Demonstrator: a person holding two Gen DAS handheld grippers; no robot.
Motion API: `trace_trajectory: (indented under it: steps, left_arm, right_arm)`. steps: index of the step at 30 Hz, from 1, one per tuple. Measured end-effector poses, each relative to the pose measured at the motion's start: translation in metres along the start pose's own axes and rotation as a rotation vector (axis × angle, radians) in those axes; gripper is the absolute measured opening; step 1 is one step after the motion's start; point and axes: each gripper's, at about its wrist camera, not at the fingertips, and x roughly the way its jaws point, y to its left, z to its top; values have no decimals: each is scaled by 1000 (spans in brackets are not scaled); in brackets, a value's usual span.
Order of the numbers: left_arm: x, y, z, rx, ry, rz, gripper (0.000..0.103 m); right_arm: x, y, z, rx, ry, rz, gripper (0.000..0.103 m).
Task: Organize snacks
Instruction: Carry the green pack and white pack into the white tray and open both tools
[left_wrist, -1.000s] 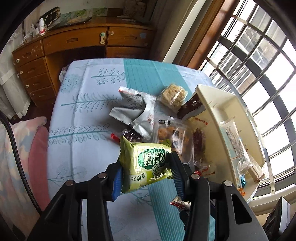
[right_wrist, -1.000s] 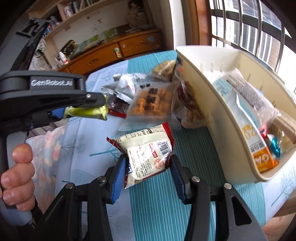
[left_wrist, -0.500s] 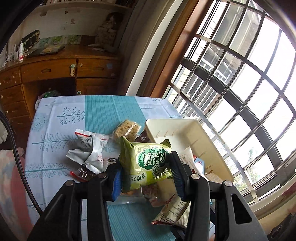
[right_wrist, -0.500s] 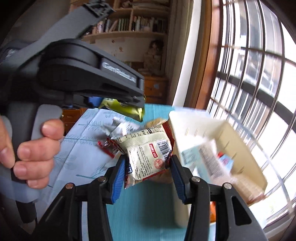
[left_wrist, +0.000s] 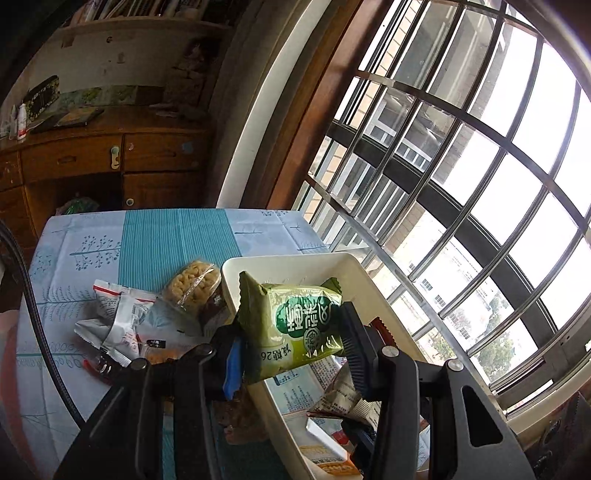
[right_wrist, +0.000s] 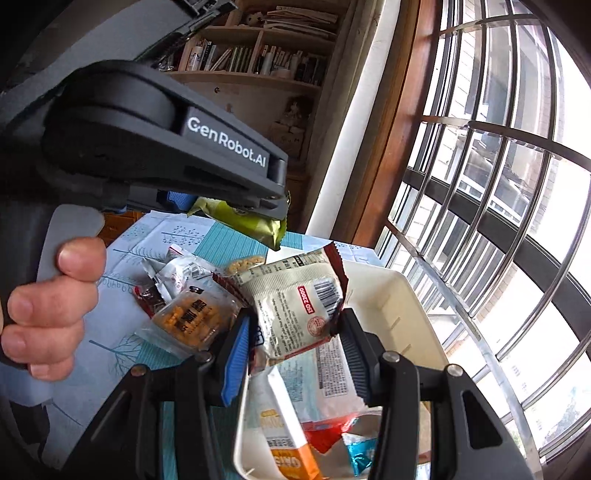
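Observation:
My left gripper (left_wrist: 291, 347) is shut on a green snack packet (left_wrist: 295, 325) and holds it above the near end of the cream bin (left_wrist: 280, 264). My right gripper (right_wrist: 295, 339) is shut on a white packet with red ends (right_wrist: 295, 302), held over the same bin (right_wrist: 399, 306). The left gripper's body (right_wrist: 166, 147) and the green packet (right_wrist: 251, 221) show above it in the right wrist view. The bin holds several packets.
Loose snacks lie on the blue tablecloth (left_wrist: 166, 236) left of the bin: a silver packet (left_wrist: 122, 321), a clear bag of puffs (left_wrist: 192, 286), an orange snack bag (right_wrist: 192, 317). A barred window (left_wrist: 461, 184) runs along the right. A wooden desk (left_wrist: 92, 155) stands behind.
Both grippers have risen and swung right from over the table to above the bin, each still holding its packet.

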Motion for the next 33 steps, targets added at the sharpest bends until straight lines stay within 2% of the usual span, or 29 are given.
trace_trajectory:
  steps: [8, 20, 26, 28, 31, 33]
  left_arm:
    - [28, -21, -1, -52, 12, 35, 45]
    - [65, -41, -8, -100, 32, 86, 45]
    - [67, -46, -8, -115, 40, 122, 46]
    - [65, -46, -6, -116, 36, 138, 50]
    - [58, -45, -3, -120, 18, 147, 65]
    - [56, -43, -2, -124, 13, 155, 77]
  right_arm:
    - [24, -47, -5, -34, 44, 13, 49]
    - [70, -106, -11, -7, 108, 53, 50]
    - [88, -128, -7, 23, 110, 85, 50]
    - [94, -135, -3, 48, 109, 100, 51]
    - [103, -141, 0, 102, 143, 114, 60]
    - [109, -146, 1, 152, 176, 138, 60]
